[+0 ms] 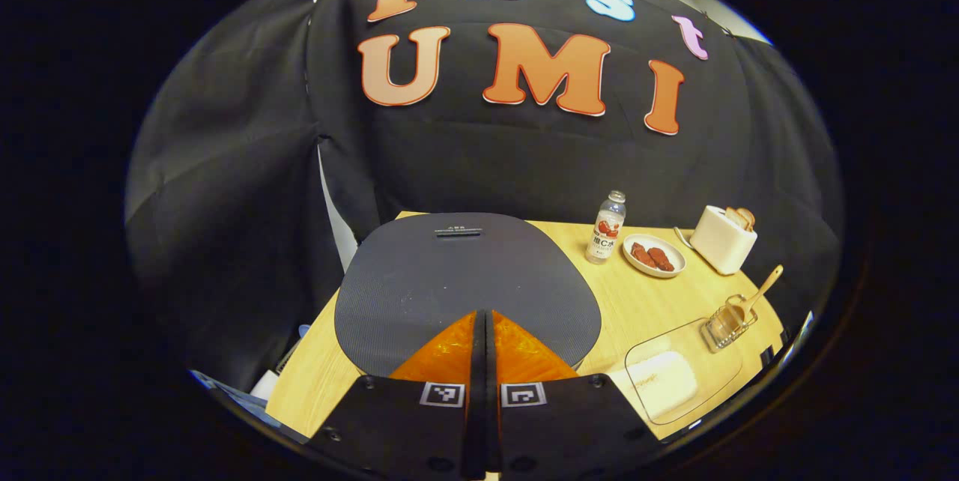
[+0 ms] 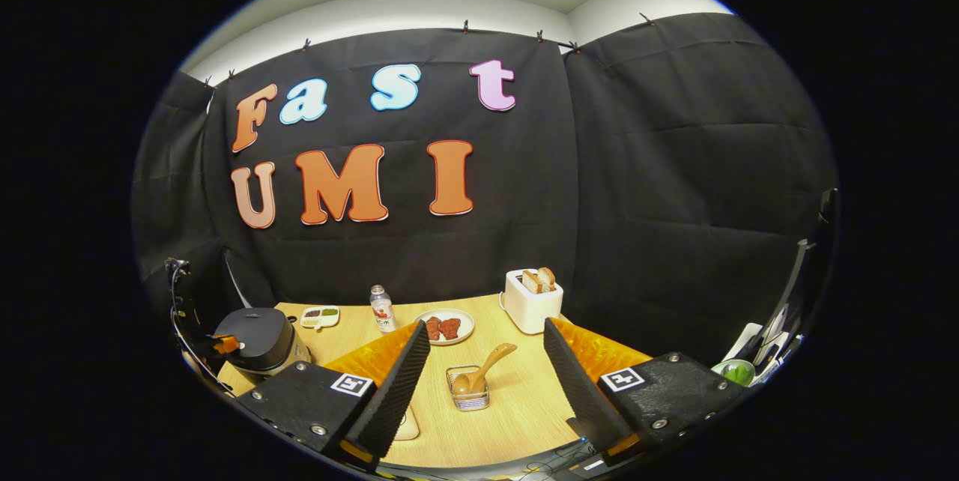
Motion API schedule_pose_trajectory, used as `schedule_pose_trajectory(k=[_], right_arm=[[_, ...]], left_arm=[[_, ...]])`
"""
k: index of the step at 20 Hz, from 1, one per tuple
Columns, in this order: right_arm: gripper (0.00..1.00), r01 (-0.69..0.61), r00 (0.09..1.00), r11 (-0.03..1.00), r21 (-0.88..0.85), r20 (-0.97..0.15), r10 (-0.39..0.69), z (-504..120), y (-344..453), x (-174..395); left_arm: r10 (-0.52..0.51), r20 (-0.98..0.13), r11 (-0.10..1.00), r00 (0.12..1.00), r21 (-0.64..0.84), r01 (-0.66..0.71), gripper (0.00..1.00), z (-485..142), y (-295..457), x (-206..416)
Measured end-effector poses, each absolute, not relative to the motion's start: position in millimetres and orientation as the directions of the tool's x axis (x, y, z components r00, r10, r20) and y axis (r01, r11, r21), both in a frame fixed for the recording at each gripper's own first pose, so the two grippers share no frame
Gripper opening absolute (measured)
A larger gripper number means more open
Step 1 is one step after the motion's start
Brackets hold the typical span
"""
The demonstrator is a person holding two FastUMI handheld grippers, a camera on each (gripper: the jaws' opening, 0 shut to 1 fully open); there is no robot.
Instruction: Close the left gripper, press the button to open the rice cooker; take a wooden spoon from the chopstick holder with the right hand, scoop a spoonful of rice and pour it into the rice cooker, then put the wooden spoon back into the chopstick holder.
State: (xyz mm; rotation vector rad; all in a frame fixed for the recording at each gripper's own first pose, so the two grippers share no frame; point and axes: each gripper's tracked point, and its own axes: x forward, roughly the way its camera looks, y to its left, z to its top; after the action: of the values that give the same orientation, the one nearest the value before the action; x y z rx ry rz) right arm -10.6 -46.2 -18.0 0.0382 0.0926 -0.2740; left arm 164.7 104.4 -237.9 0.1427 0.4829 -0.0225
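The rice cooker point(image 1: 457, 279) is shut, its dark grey lid lying just below my left gripper point(image 1: 483, 314), whose orange fingers are pressed together with nothing between them. The button is hidden from me. In the right gripper view the cooker point(image 2: 258, 339) stands at the table's far left with the left gripper point(image 2: 223, 346) at its front edge. A wooden spoon point(image 2: 487, 368) leans in the wire chopstick holder point(image 2: 468, 389), straight ahead of my right gripper point(image 2: 485, 325), which is open and a short way back. White rice point(image 1: 663, 382) lies in a clear tray point(image 1: 719, 361).
Along the back of the wooden table point(image 2: 517, 406) stand a small bottle point(image 2: 382, 309), a plate of red food point(image 2: 444, 326) and a white toaster point(image 2: 532, 300) with bread. A small two-part dish point(image 2: 320, 316) sits beside the cooker. Black cloth walls close in behind.
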Motion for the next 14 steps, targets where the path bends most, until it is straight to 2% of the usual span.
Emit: schedule_pose_trajectory(k=[1,4,7,8,9,14], right_arm=[[0.95,0.269,0.959,0.963,0.025,-0.097,-0.266,-19,-45,-11],[0.95,0.253,0.962,0.967,0.017,-0.11,-0.25,-23,-41,-11],[0.95,0.254,0.962,0.967,0.004,-0.107,-0.252,-23,-44,-12],[1.0,0.248,0.964,0.969,0.014,-0.105,-0.245,-21,-41,-13],[0.95,0.243,0.966,0.97,0.025,-0.102,-0.239,-20,-40,-15],[0.95,0.233,0.969,0.972,0.026,-0.086,-0.23,-22,-42,-20]], left_arm=[[0.012,-0.461,0.991,0.887,0.124,0.05,0.05,-238,105,167],[0.005,-0.47,0.997,0.882,0.072,0.033,0.05,-235,105,167],[0.029,-0.456,0.984,0.89,0.171,0.056,0.05,-241,105,165],[0.053,-0.482,0.98,0.875,0.195,0.048,0.05,-243,106,156],[0.063,-0.459,0.983,0.886,0.182,0.025,0.05,-237,107,157],[0.033,-0.472,0.989,0.881,0.14,0.038,0.04,-224,105,156]])
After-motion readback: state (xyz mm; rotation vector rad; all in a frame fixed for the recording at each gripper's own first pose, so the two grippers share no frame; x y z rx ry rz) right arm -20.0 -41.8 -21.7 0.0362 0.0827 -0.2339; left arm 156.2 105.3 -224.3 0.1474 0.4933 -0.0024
